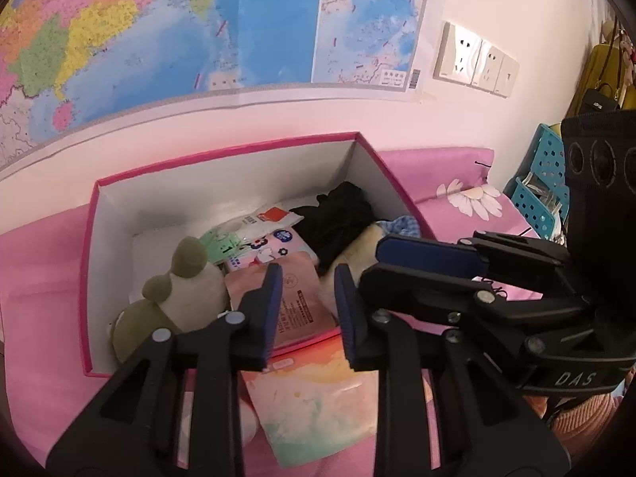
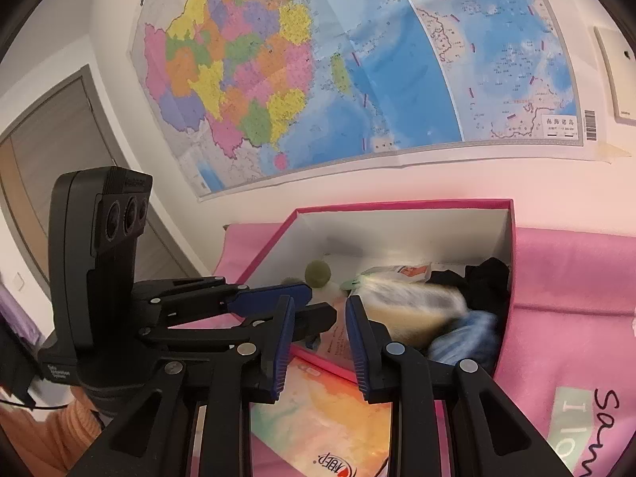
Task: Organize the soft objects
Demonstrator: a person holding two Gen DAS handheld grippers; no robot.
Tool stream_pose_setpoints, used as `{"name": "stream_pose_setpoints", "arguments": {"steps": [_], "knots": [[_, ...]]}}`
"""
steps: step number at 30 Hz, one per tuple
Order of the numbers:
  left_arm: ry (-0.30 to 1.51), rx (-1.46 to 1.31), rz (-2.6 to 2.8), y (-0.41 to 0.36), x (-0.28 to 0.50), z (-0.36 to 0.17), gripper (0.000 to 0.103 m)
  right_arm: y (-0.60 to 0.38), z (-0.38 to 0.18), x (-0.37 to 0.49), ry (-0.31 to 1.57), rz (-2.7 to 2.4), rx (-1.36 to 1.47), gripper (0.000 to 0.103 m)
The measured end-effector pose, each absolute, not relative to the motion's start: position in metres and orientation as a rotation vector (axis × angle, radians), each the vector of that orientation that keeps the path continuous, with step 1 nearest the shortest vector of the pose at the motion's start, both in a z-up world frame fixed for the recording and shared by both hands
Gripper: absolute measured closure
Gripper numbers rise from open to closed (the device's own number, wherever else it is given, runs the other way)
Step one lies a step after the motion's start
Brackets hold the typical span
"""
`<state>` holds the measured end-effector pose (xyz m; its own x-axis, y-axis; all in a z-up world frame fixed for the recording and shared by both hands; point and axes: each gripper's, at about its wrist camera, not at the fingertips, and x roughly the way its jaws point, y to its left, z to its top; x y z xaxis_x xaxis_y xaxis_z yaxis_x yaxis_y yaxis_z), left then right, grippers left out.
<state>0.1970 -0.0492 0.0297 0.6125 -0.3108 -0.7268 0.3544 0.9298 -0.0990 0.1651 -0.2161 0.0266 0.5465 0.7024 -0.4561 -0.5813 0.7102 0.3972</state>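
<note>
Box (image 1: 238, 171) with pink rim and white walls is set on a pink sheet (image 1: 35, 278), against the far wall under a map (image 1: 159, 31). Soft items are packed inside: green-and-cream plush (image 1: 179, 290) at near left, pink packets (image 1: 294, 302) in the middle, a white pack (image 1: 274, 216) behind them, black cloth (image 1: 338, 214) at far right, blue checked cloth (image 1: 403, 224) at the right wall. A cream soft thing (image 2: 413, 310) is seen blurred in the right wrist view, in the right part of the box, beside the blue cloth (image 2: 465, 334) and near the black cloth (image 2: 485, 282); contact cannot be told.

A pastel packet (image 1: 318, 401) lies flat on the sheet just outside the near box wall, also seen in the right view (image 2: 322, 421).

Left gripper (image 1: 308, 314) is held over the near box edge, jaws spread, nothing between them. Right gripper (image 2: 320, 346) is held just beside it, to the right, over the near rim, jaws spread, nothing pinched. In the left view the right gripper (image 1: 429, 258) is seen from the side at right, its blue pads parted over the box's right end. In the right view the left gripper (image 2: 274, 298) is seen at left.

Sockets (image 1: 473, 61) are mounted on the wall right of the map. Blue baskets (image 1: 540, 194) are stacked at far right. A door (image 2: 47, 151) is seen at left in the right view.
</note>
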Motion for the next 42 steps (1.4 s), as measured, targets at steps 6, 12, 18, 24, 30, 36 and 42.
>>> {"name": "stream_pose_setpoints", "arguments": {"steps": [6, 12, 18, 24, 30, 36, 42], "knots": [[0.84, 0.053, -0.37, -0.045, 0.2, 0.024, 0.075, -0.223, 0.016, 0.173, 0.662, 0.739, 0.226, 0.075], [0.823, 0.066, -0.354, -0.044, 0.192, 0.023, 0.072, -0.239, 0.007, 0.178, 0.68, 0.686, 0.26, 0.075], [0.782, 0.052, -0.346, -0.036, 0.175, 0.026, 0.061, -0.243, 0.003, 0.173, 0.687, 0.662, 0.247, 0.074], [0.705, 0.027, -0.319, -0.022, 0.14, 0.034, 0.036, -0.247, 0.009, 0.154, 0.656, 0.655, 0.214, 0.064], [0.659, 0.02, -0.28, -0.012, 0.104, 0.033, 0.009, -0.243, 0.011, 0.114, 0.596, 0.636, 0.135, 0.033], [0.649, 0.008, -0.208, -0.006, 0.076, 0.026, 0.001, -0.232, 0.009, 0.072, 0.538, 0.579, 0.037, 0.011], [0.68, 0.014, -0.149, -0.005, 0.054, 0.012, 0.001, -0.227, -0.004, 0.045, 0.541, 0.522, 0.02, 0.004]]}}
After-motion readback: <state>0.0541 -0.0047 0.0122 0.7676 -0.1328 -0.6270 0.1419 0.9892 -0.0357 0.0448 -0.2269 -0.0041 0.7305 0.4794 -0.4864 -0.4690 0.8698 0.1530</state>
